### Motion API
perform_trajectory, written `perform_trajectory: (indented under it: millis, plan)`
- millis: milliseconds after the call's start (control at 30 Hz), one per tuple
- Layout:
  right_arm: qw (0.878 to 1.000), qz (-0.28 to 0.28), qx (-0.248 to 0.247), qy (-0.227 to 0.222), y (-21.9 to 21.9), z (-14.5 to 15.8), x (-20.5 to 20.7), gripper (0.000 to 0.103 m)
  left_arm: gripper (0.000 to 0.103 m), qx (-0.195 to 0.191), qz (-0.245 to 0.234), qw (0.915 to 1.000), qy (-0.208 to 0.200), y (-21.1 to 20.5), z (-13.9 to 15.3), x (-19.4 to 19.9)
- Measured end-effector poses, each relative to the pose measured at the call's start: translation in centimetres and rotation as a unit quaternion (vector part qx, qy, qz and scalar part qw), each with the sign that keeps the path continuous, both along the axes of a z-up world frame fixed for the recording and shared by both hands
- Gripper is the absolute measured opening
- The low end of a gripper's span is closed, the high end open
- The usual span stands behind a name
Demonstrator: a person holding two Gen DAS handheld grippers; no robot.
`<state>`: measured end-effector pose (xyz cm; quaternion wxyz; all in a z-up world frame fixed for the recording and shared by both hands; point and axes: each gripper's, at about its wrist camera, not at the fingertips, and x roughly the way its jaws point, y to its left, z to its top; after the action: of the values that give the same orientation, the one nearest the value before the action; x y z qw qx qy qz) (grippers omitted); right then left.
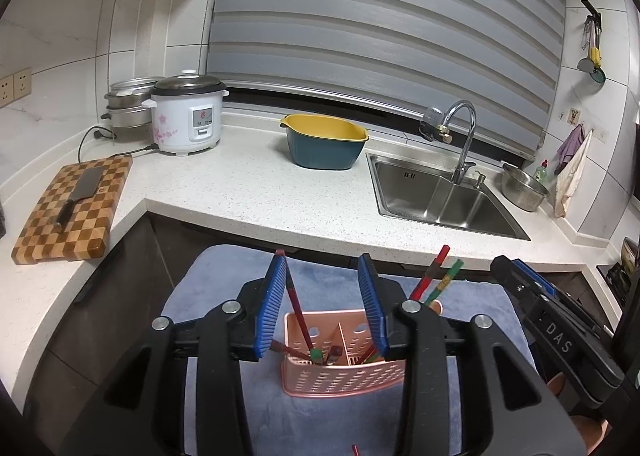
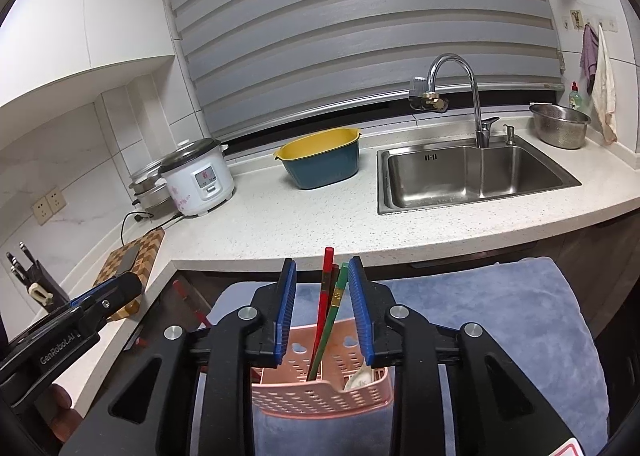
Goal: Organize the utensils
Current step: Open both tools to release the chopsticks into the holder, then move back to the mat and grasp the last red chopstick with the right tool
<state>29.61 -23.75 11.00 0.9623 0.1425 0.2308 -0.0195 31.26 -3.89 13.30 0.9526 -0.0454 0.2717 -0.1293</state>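
**Two grippers spread open over a pink utensil caddy**

Two sets of blue-padded fingers stand apart above the same caddy. The left gripper (image 1: 326, 304) has its jaws wide, and a red chopstick (image 1: 298, 316) leans against the inner face of its left finger (image 1: 276, 296), running down into the pink caddy (image 1: 340, 376) below; whether the pad truly presses it or it merely rests there I cannot tell, and the other finger is well clear of it. Beneath and between these jaws, more chopstick ends lie in the caddy's compartments.

The right gripper (image 2: 322, 304) is also parted, more narrowly. A bundle of chopsticks (image 2: 330, 304), red, brown and green, rises upright between its pads, close to both but clamped by neither, the feet of the sticks standing in the caddy (image 2: 320, 392) directly under the jaws. Just right of them, in the neighbouring compartment, sits a pale spoon (image 2: 358, 378).

The caddy rests on a blue towel (image 2: 500, 316) spreading beneath both tools. In the left view the right gripper's body appears at the far right, beside the same bundle of sticks (image 1: 434, 280).

Beyond the fingertips runs a speckled countertop (image 1: 260, 192). Ahead sits a yellow-and-teal basin (image 1: 324, 148); ahead-right the steel sink (image 1: 440, 192) and faucet (image 1: 460, 136); ahead-left a rice cooker (image 1: 188, 116) and a chequered cutting board (image 1: 76, 208) bearing a cleaver (image 1: 80, 192).
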Motion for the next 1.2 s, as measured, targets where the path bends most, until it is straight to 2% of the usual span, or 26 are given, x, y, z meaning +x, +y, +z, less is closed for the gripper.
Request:
perform_trajectory:
  millis: [133,267,333,500,733,833,933,1200]
  plan:
    - [1.000,0.003,-0.005,-0.001,0.1,0.1,-1.5,0.027,0.039,0.001,0.000,1.0000,-0.003,0.4,0.1,-1.5]
    - [1.000,0.012,-0.014,0.006,0.4,-0.5,-4.6,0.027,0.051,0.003,0.001,1.0000,-0.010,1.3,-0.1,-4.2]
    - [0.999,0.021,-0.021,0.015,0.7,-1.2,-6.4,0.029,0.053,0.007,-0.002,0.9999,-0.009,1.7,-0.7,-5.9]
    - [0.996,0.042,-0.041,0.062,2.4,-5.7,-12.7,0.031,0.055,0.041,0.001,0.9991,0.006,2.6,-4.2,-10.3]
    - [0.987,0.057,-0.039,0.143,4.5,-13.3,-20.5,0.031,0.055,0.045,-0.005,0.9956,0.082,3.4,-10.5,-15.5]
    - [0.983,0.067,-0.036,0.167,5.6,-15.6,-22.4,0.031,0.055,0.049,-0.002,0.9928,0.110,3.8,-12.8,-17.3]
    - [0.978,0.079,-0.056,0.184,7.4,-17.5,-24.2,0.031,0.055,0.066,0.003,0.9902,0.123,3.7,-14.5,-18.9]
    - [0.973,0.092,-0.069,0.202,9.6,-20.3,-25.6,0.031,0.055,0.081,0.016,0.9859,0.146,4.4,-16.8,-21.2]
